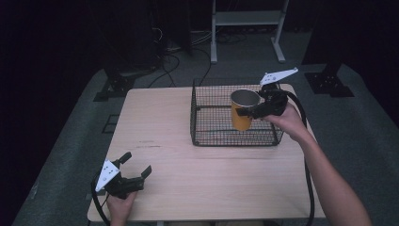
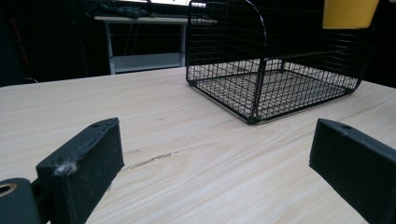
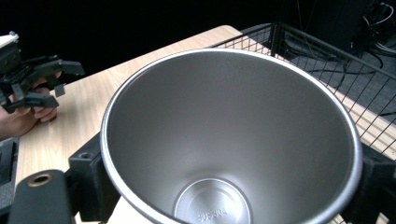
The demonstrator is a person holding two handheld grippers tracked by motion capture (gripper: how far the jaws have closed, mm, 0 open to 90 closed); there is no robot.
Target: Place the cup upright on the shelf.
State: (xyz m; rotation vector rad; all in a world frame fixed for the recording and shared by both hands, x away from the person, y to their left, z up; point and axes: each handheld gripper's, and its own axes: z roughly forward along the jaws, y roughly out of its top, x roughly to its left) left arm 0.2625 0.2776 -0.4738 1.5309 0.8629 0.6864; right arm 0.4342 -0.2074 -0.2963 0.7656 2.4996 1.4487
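step in hand: the right gripper holds a yellow steel cup upright above the floor of the black wire basket; whether it is going in or coming out, i cannot tell.
cup: clear of the mesh, near the basket's right side, empty inside.
right jaws: clamped on the cup's wall just below the rim, one jaw each side.
next move: looks to call for a level, straight travel so the base clears the basket's walls.
left gripper: resting low at the near left corner of the wooden table, jaws spread wide, holding nothing.
right arm: stretched forward from the table's near right edge, hand at the basket's right wall.
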